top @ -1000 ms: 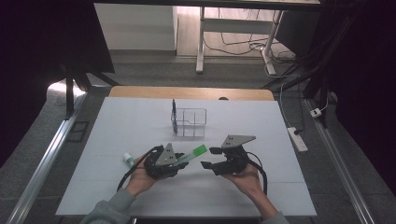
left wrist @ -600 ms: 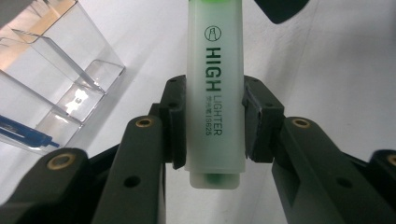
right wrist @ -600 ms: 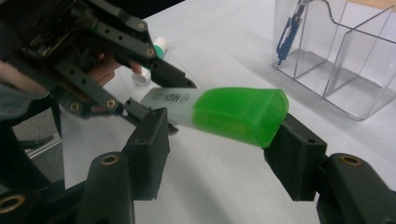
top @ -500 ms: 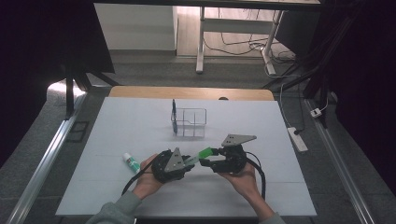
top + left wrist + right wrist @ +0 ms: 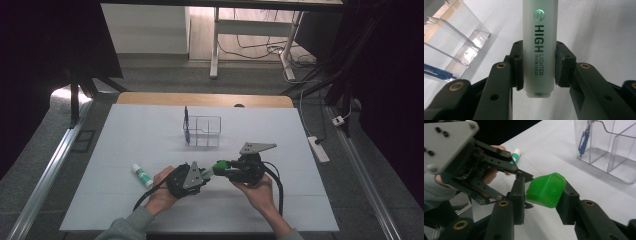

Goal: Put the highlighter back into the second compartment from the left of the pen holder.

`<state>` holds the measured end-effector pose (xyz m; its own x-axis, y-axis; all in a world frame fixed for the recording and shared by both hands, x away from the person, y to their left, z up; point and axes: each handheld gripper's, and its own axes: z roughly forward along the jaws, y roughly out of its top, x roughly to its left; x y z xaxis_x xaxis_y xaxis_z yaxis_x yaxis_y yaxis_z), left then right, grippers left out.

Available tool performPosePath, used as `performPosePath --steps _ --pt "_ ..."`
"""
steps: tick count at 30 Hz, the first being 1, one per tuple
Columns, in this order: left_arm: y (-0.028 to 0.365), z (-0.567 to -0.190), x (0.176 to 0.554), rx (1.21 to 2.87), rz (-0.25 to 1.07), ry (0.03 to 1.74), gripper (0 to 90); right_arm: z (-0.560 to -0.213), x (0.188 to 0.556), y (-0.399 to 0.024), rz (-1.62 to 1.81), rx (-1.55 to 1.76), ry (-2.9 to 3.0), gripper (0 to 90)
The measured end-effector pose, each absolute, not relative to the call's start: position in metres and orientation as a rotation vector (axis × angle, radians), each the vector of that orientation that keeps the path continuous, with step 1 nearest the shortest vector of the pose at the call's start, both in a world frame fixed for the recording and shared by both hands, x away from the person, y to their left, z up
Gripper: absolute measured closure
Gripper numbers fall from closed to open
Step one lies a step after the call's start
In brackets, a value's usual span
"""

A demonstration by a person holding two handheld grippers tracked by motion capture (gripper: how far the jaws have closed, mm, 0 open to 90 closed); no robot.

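Note:
A pale green highlighter [image 5: 539, 45] with dark "HIGHLIGHTER" lettering sits in my left gripper [image 5: 538, 67], whose pads press its barrel on both sides near the back end. In the high view the left gripper [image 5: 204, 173] and right gripper [image 5: 223, 168] meet tip to tip over the near middle of the table. My right gripper [image 5: 544, 195] has just been closing its jaws, and they now clamp the highlighter's bright green cap [image 5: 546, 190]. The left gripper [image 5: 486, 170] faces it from just behind the cap.
A clear plastic organizer [image 5: 202, 131] with a blue pen [image 5: 582, 140] in its left compartment stands at mid table. A white and green glue stick [image 5: 141, 175] lies left of the left hand. The white table top [image 5: 150, 130] spreads all around.
My left hand has carried the highlighter rightward to the right gripper. The right jaws, wide apart before, have closed on the green cap. The glue stick is now uncovered beside the left hand.

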<state>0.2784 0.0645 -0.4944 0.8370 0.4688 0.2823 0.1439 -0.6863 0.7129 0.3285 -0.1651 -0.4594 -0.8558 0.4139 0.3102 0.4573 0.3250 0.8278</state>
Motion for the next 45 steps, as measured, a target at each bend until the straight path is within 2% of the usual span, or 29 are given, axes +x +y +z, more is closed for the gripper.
performPosePath --steps 13,18,27,38,45 --pt "0.069 -0.496 0.284 2.256 0.511 0.485 62.4 -0.455 0.322 -0.161 -1.617 -0.735 -2.576 74.5" --pt "0.070 -0.496 0.285 2.252 0.499 0.492 61.6 -0.455 0.321 -0.161 -1.630 -0.730 -2.586 74.7" --pt "0.075 -0.495 0.286 2.241 0.486 0.521 53.5 -0.452 0.321 -0.166 -1.657 -0.745 -2.597 74.8" --pt "0.092 -0.490 0.285 2.204 0.431 0.593 45.0 -0.449 0.323 -0.175 -1.682 -0.776 -2.621 74.8" --pt "0.109 -0.489 0.278 2.202 0.430 0.623 43.5 -0.446 0.323 -0.181 -1.702 -0.799 -2.638 74.8"
